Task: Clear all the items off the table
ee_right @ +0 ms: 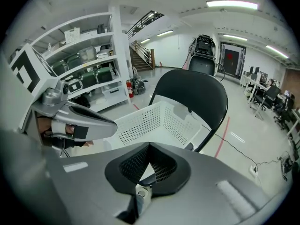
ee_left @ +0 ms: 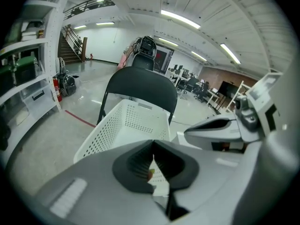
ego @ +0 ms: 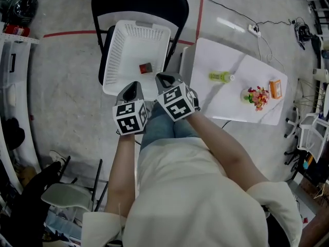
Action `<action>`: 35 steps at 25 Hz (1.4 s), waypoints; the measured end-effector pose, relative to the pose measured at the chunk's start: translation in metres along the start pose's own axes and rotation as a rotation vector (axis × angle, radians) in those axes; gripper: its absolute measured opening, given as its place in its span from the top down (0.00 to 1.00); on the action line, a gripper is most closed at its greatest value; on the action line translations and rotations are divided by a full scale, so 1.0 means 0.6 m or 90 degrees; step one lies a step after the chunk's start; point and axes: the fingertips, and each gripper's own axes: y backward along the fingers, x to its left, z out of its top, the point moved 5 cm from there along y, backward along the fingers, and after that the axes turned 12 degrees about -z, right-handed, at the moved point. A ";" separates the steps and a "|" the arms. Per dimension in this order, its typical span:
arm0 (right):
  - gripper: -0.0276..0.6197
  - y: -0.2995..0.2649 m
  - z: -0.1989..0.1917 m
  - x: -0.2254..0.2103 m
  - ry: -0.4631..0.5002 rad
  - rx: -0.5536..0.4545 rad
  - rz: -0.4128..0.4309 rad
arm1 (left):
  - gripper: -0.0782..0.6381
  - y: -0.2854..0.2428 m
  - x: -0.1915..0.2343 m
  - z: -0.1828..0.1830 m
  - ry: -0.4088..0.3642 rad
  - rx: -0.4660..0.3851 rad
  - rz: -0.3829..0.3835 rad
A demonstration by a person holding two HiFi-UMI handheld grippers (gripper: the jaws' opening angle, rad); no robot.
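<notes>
Small red item [ego: 146, 68] in white basket [ego: 117, 60]. Left gripper [ego: 134, 88], right gripper [ego: 165, 79] over its near rim, fingers clenched empty; open floor [ego: 67, 86] leftward

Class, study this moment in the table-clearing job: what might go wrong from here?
1. The basket perches on a chair, with the left gripper and right gripper, both shut, by its near rim; a knock might tip it.
2. The bottle lies on its side on the table; a clumsy grab may roll it off.
</notes>
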 end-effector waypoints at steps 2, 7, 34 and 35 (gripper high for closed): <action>0.96 0.005 -0.007 -0.009 -0.012 0.001 -0.009 | 0.88 -0.008 -0.010 0.004 -0.012 0.005 -0.011; 0.96 0.016 -0.021 -0.032 -0.039 0.003 -0.031 | 0.88 -0.028 -0.035 0.015 -0.035 0.017 -0.038; 0.96 0.114 -0.201 -0.202 -0.289 0.045 -0.219 | 0.88 -0.146 -0.218 0.006 -0.194 0.130 -0.190; 0.96 0.118 -0.213 -0.209 -0.298 0.048 -0.225 | 0.88 -0.149 -0.227 0.001 -0.200 0.135 -0.194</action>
